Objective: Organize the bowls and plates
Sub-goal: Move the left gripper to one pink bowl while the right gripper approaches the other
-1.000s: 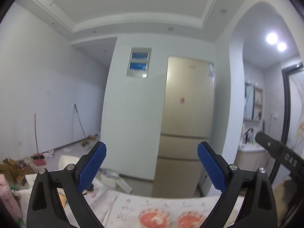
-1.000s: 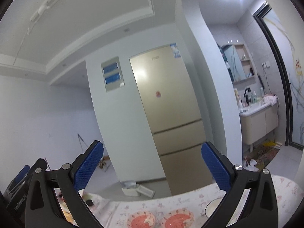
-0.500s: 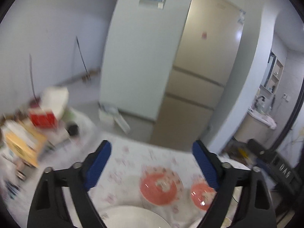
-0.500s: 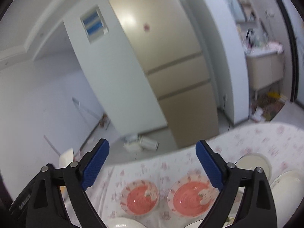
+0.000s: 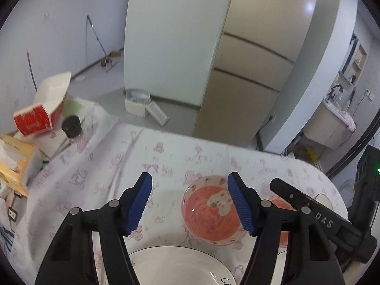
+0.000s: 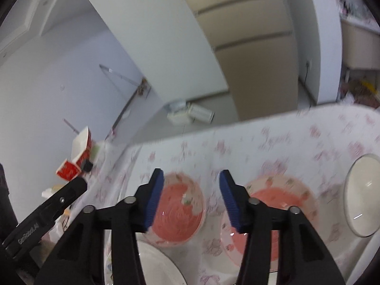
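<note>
Beyond a table under a pink-flowered tablecloth (image 5: 166, 156), two pink bowls (image 5: 211, 216) (image 6: 273, 204) sit side by side behind a white plate (image 5: 180, 266), while the left gripper (image 5: 188, 204) and right gripper (image 6: 191, 199), jaws just narrowing but gripping nothing, hang above them.

Two bowls (image 6: 178, 209) (image 6: 270, 216) sat side by side on the table (image 6: 273, 142). A plate (image 5: 175, 266) lay nearer, before the left one. A cream bowl (image 6: 363, 197) stood farther right.
</note>
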